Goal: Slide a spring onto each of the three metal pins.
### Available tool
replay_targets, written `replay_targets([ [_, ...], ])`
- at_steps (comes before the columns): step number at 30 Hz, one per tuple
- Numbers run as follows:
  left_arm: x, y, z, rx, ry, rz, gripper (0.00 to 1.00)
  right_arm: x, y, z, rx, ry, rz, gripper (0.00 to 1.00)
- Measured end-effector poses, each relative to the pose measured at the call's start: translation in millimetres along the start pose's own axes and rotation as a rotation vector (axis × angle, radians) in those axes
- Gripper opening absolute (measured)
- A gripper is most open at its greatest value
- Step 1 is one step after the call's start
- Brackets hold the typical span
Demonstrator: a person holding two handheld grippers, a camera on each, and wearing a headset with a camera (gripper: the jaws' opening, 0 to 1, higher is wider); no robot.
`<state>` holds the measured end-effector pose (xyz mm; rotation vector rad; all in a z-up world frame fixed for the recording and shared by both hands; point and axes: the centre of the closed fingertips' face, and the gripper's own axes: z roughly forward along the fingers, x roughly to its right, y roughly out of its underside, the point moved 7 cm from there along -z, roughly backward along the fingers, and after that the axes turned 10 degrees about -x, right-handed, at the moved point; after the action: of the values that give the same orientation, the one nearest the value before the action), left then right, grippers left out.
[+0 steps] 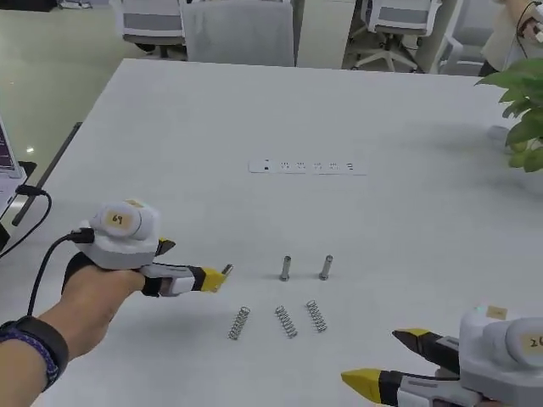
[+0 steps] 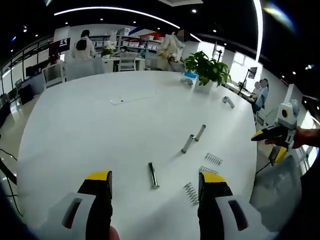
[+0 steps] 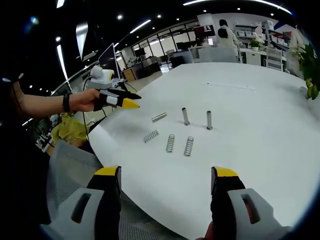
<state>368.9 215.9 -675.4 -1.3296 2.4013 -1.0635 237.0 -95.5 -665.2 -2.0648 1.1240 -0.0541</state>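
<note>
Two metal pins (image 1: 285, 268) (image 1: 326, 267) stand upright on the white table (image 1: 254, 110). A third pin (image 1: 226, 270) lies on its side just ahead of my left gripper (image 1: 212, 278). In the left gripper view this pin (image 2: 152, 175) rests on the table between the wide-apart jaws of the open left gripper (image 2: 156, 179), untouched. Three springs (image 1: 239, 323) (image 1: 286, 321) (image 1: 316, 315) lie in a row in front of the pins. My right gripper (image 1: 386, 356) hovers open at the near right edge, well back from the springs (image 3: 170, 142), holding nothing.
A white power strip (image 1: 307, 167) lies flat farther back at mid-table. A potted plant (image 1: 526, 110) stands at the far right edge. A black cable (image 1: 34, 203) hangs off the left side. Office chairs (image 1: 237, 30) line the far edge.
</note>
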Motion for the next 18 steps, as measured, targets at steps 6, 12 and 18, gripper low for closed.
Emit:
replay_targets([
  [6, -3.5, 3.2, 12.8, -0.039, -0.003, -0.004, 0.61, 0.5, 1.7, 1.3, -0.005, -0.001, 0.003, 0.71],
  [12, -4.0, 5.1, 23.4, -0.069, 0.005, -0.007, 0.58, -0.2, 2.2, 3.5, -0.009, -0.005, 0.006, 0.71],
  [18, -5.5, 6.1, 33.0, -0.085, 0.004, -0.011, 0.54, -0.7, 2.1, 4.5, -0.011, -0.007, 0.009, 0.70],
])
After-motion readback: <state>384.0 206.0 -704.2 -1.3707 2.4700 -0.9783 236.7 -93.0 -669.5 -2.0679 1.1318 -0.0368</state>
